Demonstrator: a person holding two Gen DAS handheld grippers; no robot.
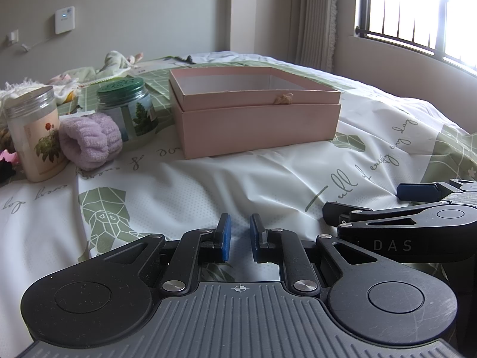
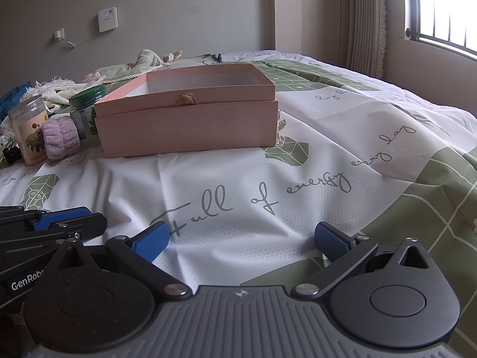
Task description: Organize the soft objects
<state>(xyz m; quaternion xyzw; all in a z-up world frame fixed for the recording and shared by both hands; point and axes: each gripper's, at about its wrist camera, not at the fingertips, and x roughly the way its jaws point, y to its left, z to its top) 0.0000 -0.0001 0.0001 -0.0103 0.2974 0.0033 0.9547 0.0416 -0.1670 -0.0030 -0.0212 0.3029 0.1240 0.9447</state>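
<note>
Resting low over the bed (image 2: 238, 208), the two claws sit side by side and hold nothing. Far ahead and to the left of the left claw (image 1: 237, 237) stand a cream jar (image 1: 34, 137) and a green-lidded jar (image 1: 128, 107), and the purple soft roll (image 1: 89, 140) lies between them, touching the cream jar. The left claw has its blue pads brought near each other, with only a narrow gap. Ahead of both claws stands the open pink box (image 1: 256, 113), its lid set under it. The right claw (image 2: 241, 238) is spread wide over the printed bedsheet.
</note>
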